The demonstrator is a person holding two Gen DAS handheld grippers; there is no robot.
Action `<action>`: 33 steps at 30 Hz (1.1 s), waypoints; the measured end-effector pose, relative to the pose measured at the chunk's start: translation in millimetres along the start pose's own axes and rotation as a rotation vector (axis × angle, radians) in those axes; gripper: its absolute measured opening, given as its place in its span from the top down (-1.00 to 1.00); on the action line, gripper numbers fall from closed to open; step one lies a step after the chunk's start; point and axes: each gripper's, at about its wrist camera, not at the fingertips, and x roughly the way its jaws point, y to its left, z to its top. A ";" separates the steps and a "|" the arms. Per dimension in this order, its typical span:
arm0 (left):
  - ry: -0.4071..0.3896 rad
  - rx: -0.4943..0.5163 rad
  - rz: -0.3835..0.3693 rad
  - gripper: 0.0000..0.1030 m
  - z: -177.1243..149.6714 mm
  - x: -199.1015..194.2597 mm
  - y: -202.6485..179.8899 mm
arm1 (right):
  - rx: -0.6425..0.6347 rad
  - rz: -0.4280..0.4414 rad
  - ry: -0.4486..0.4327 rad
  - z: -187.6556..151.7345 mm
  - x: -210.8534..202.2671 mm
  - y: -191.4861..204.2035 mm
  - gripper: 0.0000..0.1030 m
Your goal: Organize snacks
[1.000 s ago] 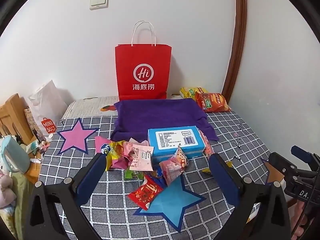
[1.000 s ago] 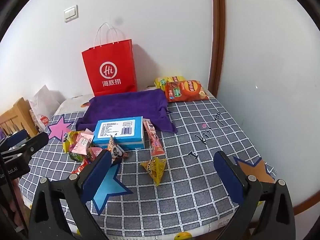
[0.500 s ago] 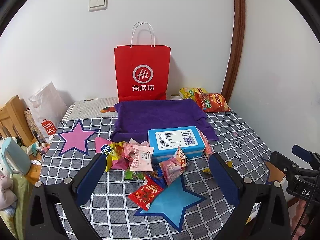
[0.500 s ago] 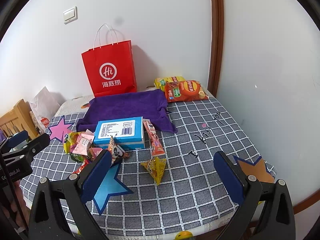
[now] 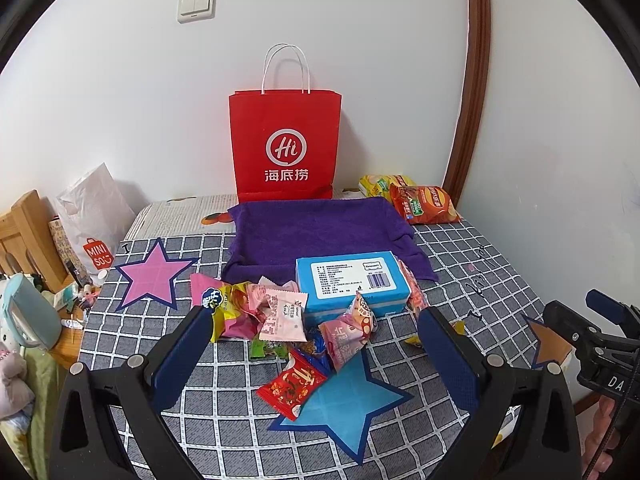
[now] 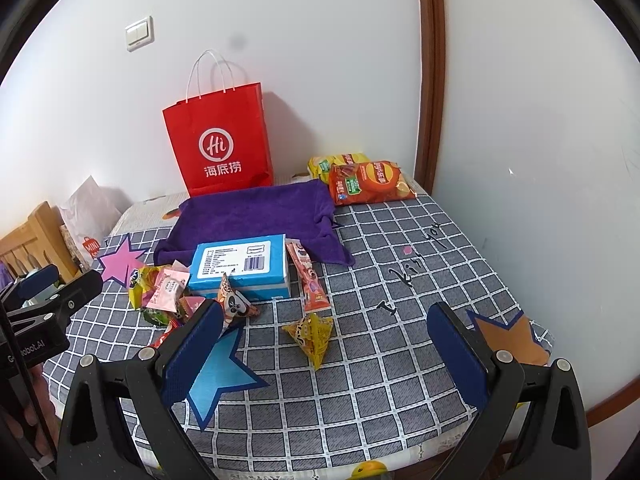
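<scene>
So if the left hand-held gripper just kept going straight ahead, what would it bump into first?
Probably the red foil snack packet lying between its open fingers, partly on the blue paper star. The left hand-held gripper looks above the pile, so depth is uncertain.

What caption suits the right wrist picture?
Open hand-held gripper hovering over a checked cloth strewn with snack packets, a blue box and red bag.

Both grippers look the same: the left gripper and right gripper have black plastic arms with triangular cutouts and silver screws, tipped with textured navy blue pads (pretty chunky ones). White lettering on the black bodies, only partly readable.
</scene>
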 end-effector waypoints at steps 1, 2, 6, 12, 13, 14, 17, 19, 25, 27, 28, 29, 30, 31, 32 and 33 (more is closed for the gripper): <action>0.001 0.000 0.002 -0.99 -0.1 0.0 0.0 | 0.001 0.000 0.001 0.3 0.1 0.0 -0.96; 0.001 0.000 0.001 -0.99 -0.1 -0.3 -0.2 | 0.003 0.000 0.002 0.2 0.2 -0.4 -0.96; 0.001 0.000 0.001 -0.99 -1.3 -0.6 -0.5 | 0.008 0.003 0.002 0.1 0.2 -1.2 -0.96; 0.001 -0.003 -0.001 -0.99 -1.9 -1.4 -0.6 | 0.011 0.004 -0.002 -0.3 -0.3 -2.1 -0.96; 0.002 -0.002 0.000 -0.99 -1.8 -1.3 -0.7 | 0.011 0.004 -0.002 -0.3 -0.2 -2.1 -0.96; 0.001 -0.002 0.000 -0.99 -1.9 -1.5 -0.6 | 0.010 0.003 -0.001 -0.3 -0.2 -2.1 -0.96; 0.003 -0.002 -0.001 -0.99 -1.8 -1.0 -0.5 | 0.010 0.004 -0.003 -0.6 -0.6 -2.2 -0.96; 0.003 -0.002 -0.001 -0.99 -1.9 -0.7 -0.3 | 0.011 0.004 -0.001 -0.5 -0.5 -2.1 -0.96; 0.004 -0.002 -0.002 -0.99 -1.6 -0.4 -0.4 | 0.008 0.003 -0.004 -1.7 -1.6 -1.2 -0.96; 0.004 -0.002 -0.003 -0.99 -1.6 -0.4 -0.4 | 0.009 0.005 -0.005 -1.7 -1.8 -1.2 -0.96; 0.004 -0.001 -0.003 -0.99 -1.3 -0.3 -1.0 | 0.009 0.006 -0.005 -1.9 -2.0 -1.2 -0.96; 0.004 -0.001 -0.003 -0.99 -1.2 -0.3 -1.0 | 0.010 0.006 -0.005 -1.6 -2.0 -1.5 -0.96; 0.004 0.000 -0.003 -0.99 -1.3 -0.2 -1.1 | 0.010 0.006 -0.005 -1.5 -1.9 -1.6 -0.96; 0.005 -0.001 -0.003 -0.99 -1.3 -0.3 -1.0 | 0.008 0.006 -0.005 -1.6 -1.9 -1.5 -0.96; 0.005 -0.002 -0.003 -0.99 -1.3 -0.4 -0.9 | 0.008 0.006 -0.005 -1.5 -1.9 -1.6 -0.96; 0.004 -0.002 -0.003 -0.99 -1.4 -0.5 -1.1 | 0.009 0.006 -0.005 -1.7 -2.1 -1.7 -0.96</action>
